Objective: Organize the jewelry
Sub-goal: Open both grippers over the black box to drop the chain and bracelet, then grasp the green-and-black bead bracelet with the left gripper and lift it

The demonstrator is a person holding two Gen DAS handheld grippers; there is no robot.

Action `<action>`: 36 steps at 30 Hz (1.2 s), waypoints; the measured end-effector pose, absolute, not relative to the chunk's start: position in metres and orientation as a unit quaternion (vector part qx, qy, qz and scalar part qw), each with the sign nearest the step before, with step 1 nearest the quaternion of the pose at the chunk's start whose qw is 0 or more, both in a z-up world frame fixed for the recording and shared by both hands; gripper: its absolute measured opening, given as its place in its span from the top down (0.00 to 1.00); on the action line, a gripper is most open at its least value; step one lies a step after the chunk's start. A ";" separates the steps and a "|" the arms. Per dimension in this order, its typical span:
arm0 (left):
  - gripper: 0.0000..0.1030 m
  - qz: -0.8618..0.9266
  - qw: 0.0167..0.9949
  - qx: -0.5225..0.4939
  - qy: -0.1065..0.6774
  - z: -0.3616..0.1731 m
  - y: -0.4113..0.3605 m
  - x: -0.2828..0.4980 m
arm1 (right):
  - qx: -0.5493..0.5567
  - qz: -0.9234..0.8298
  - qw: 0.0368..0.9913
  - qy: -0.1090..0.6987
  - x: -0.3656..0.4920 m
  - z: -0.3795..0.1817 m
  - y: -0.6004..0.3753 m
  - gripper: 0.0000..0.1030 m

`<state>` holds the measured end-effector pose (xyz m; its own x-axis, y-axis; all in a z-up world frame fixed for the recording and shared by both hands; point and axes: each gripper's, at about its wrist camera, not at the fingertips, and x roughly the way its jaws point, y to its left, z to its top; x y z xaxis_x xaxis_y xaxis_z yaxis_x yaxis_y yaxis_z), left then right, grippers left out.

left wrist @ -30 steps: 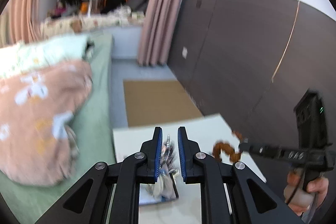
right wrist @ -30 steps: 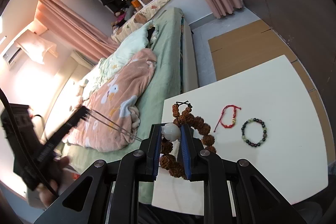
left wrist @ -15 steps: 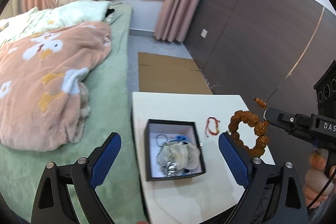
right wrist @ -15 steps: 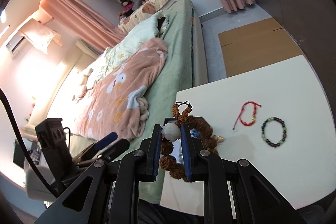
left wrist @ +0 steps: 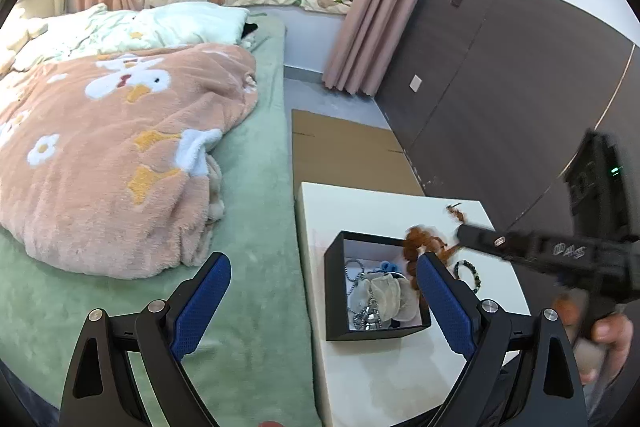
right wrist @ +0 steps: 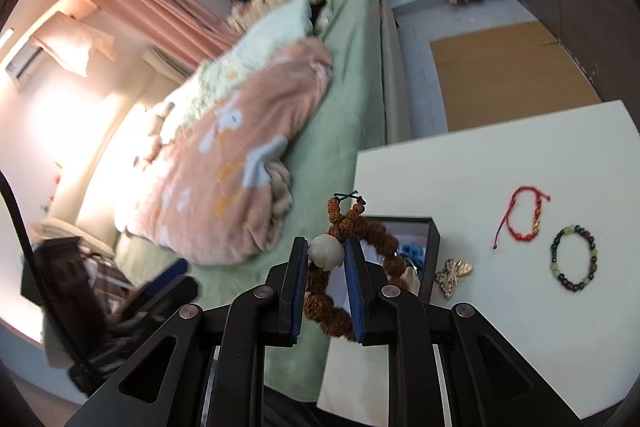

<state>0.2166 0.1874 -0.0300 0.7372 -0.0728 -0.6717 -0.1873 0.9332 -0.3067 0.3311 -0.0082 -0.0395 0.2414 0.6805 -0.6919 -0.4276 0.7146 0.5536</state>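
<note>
My right gripper (right wrist: pixel 326 251) is shut on a brown seed-bead bracelet (right wrist: pixel 372 231), gripping its white stone bead (right wrist: pixel 326 251), and holds it over the open black jewelry box (right wrist: pixel 432 239). In the left wrist view the bracelet (left wrist: pixel 420 243) hangs blurred above the box (left wrist: pixel 334 287), which holds silver chains, a white pouch and a blue piece. My left gripper (left wrist: pixel 324 301) is open and empty, near the box's left side. A red cord bracelet (right wrist: pixel 520 215), a dark bead bracelet (right wrist: pixel 574 263) and a gold butterfly brooch (right wrist: pixel 454 275) lie on the white table (right wrist: pixel 500 347).
A green bed (left wrist: pixel 248 307) with a pink blanket (left wrist: pixel 108 155) runs along the table's left edge. Flat cardboard (left wrist: pixel 344 155) lies on the floor beyond the table. A dark panelled wall (left wrist: pixel 500 99) stands to the right.
My left gripper opened and drew back from the box, leaving the silver jewelry inside. My right gripper carried the brown bracelet left, over the box.
</note>
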 end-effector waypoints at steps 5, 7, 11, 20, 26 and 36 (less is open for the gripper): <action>0.09 0.034 0.913 -0.188 0.359 -0.032 0.192 0.216 | 0.139 0.359 0.770 0.508 0.331 -0.051 -0.011 0.42; 0.08 0.031 0.913 -0.189 0.360 -0.032 0.190 0.218 | 0.145 0.353 0.772 0.509 0.332 -0.053 -0.022 0.42; 0.08 0.016 0.913 -0.188 0.361 -0.034 0.180 0.226 | 0.166 0.330 0.780 0.506 0.336 -0.055 -0.055 0.42; 0.08 -0.032 0.913 -0.166 0.371 -0.033 0.130 0.257 | 0.219 0.261 0.799 0.495 0.345 -0.060 -0.146 0.39; 0.08 -0.063 0.911 -0.141 0.381 -0.034 0.089 0.277 | 0.238 0.232 0.803 0.494 0.347 -0.068 -0.183 0.35; 0.12 -0.109 0.901 -0.100 0.408 -0.042 0.036 0.311 | 0.262 0.203 0.802 0.497 0.347 -0.086 -0.224 0.35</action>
